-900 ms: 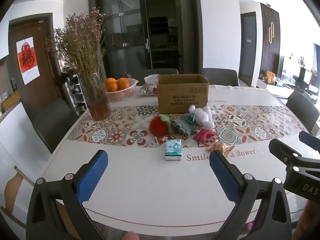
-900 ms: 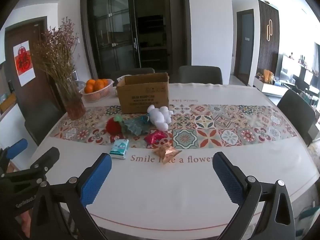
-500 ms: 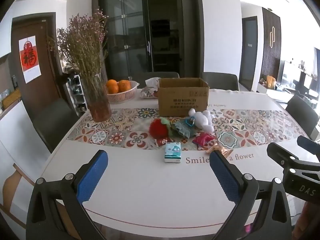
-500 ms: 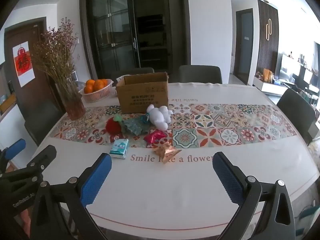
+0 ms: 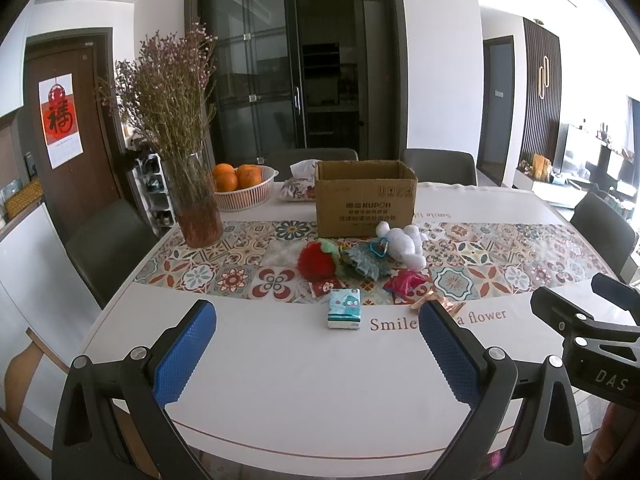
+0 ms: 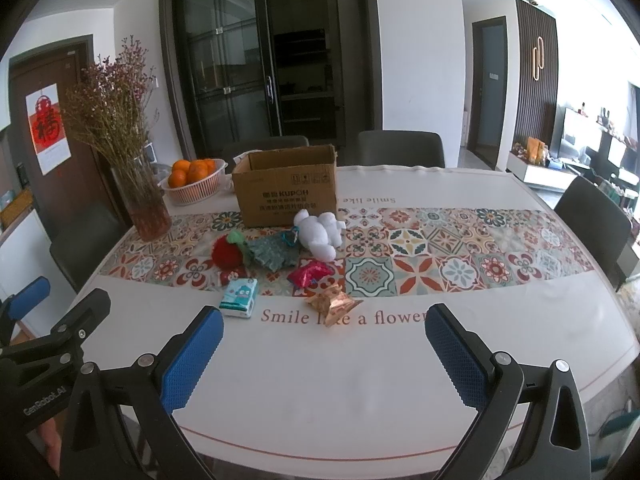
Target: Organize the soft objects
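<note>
An open cardboard box (image 5: pixel 365 200) (image 6: pixel 289 190) stands at the table's middle. In front of it lie a white plush toy (image 5: pixel 402 242) (image 6: pixel 318 234), a red strawberry plush (image 5: pixel 316 260) (image 6: pixel 227 252), a teal-grey cloth with a blue clip (image 5: pixel 364 260) (image 6: pixel 272 254), a pink packet (image 5: pixel 406 282) (image 6: pixel 309 273), a tissue pack (image 5: pixel 344 309) (image 6: pixel 239 298) and a copper wrapper (image 6: pixel 334 304). My left gripper (image 5: pixel 316 344) and right gripper (image 6: pixel 322 346) are open and empty, held over the table's near edge, short of the objects.
A vase of dried flowers (image 5: pixel 192 184) (image 6: pixel 140 192) stands at the left of the table (image 5: pixel 280 380). A white basket of oranges (image 5: pixel 240 186) (image 6: pixel 194 180) and a tissue pouch (image 5: pixel 300 188) sit behind. Dark chairs (image 6: pixel 592 216) surround the table.
Both grippers have stayed open. The views have shifted slightly, with the objects a little lower in the left wrist view.
</note>
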The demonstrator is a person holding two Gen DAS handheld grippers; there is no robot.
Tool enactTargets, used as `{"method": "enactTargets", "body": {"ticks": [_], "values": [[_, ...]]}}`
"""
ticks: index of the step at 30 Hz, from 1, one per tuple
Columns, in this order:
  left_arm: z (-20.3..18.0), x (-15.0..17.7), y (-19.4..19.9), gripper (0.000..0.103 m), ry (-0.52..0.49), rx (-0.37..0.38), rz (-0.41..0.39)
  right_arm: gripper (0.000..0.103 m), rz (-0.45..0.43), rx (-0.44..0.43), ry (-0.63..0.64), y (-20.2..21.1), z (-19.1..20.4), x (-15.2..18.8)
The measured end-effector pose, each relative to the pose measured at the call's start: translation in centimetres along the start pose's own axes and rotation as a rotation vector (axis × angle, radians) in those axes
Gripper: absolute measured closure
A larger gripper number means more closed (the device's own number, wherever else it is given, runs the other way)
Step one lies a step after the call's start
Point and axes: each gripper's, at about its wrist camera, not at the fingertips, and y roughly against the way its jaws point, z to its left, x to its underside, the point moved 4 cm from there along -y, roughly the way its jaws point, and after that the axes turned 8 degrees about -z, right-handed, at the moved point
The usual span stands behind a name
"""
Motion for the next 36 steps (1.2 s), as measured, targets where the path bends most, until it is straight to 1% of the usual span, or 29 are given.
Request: {"method": "enactTargets", "body": {"ticks": [14,36], "values": [[-0.59,-0.59,-0.03,0.0,-0.002,0.002,-0.001,0.001,-0.002,0.001,-0.002,0.02,0.1,-0.25],[-0.71,-0.54,-0.2,0.0,0.0,0.004,0.0,0.001,-0.002,0.001,-0.003,-0.07,0.18,-0.27]]}}
